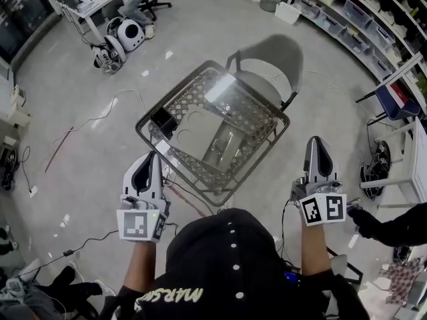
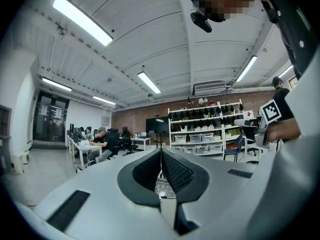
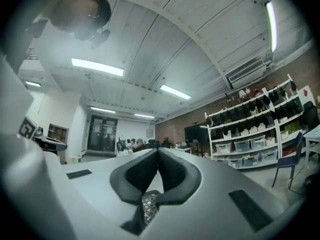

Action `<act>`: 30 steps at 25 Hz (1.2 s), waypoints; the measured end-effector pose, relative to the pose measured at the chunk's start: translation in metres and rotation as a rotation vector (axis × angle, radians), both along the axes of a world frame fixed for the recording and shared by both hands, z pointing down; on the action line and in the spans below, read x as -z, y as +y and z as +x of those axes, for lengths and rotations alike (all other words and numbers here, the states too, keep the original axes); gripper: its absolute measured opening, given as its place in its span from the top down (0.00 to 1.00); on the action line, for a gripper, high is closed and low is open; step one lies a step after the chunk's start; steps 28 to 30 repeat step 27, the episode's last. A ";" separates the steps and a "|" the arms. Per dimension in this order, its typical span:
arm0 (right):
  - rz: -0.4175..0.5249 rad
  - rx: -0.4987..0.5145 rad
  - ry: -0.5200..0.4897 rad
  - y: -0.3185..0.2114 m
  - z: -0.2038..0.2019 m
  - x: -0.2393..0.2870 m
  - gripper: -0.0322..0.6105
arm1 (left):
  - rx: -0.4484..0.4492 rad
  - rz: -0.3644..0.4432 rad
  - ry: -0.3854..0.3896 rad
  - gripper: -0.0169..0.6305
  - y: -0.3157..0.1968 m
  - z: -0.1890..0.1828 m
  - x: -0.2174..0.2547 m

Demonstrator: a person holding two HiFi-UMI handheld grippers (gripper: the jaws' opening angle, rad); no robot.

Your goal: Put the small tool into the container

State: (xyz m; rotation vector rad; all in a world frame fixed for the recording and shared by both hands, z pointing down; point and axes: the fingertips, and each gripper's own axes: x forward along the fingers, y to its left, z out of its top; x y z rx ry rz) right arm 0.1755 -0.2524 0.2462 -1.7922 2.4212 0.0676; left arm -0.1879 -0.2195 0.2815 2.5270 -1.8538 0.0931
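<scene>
A glass-topped table [image 1: 257, 109] with a patterned metal frame stands in front of me. A small black container [image 1: 162, 119] sits near its left corner. A small white item [image 1: 163, 149] lies at the near left edge; I cannot tell whether it is the tool. My left gripper [image 1: 148, 157] is held just off the table's near left side, shut and empty. My right gripper [image 1: 316, 141] is to the right of the table, also shut and empty. In the left gripper view the fingertips [image 2: 161, 159] meet, and in the right gripper view the fingertips [image 3: 158, 156] meet too.
A grey chair [image 1: 273, 52] stands behind the table. Cables [image 1: 87, 122] trail over the floor at left, and white robots [image 1: 127, 35] sit at the far left. Shelves with bins [image 1: 360, 19] line the right wall. Another person's dark sleeve [image 1: 393, 225] reaches in at right.
</scene>
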 end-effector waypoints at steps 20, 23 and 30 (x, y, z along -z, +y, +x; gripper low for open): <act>-0.039 0.044 0.038 -0.003 -0.021 -0.012 0.93 | 0.011 -0.001 -0.007 0.93 0.001 -0.001 0.001; -0.038 0.047 0.045 -0.004 -0.022 -0.013 0.93 | 0.008 -0.003 -0.006 0.93 0.000 0.001 -0.001; -0.037 0.054 0.047 -0.005 -0.027 -0.013 0.93 | 0.005 -0.005 -0.006 0.93 -0.001 0.001 -0.003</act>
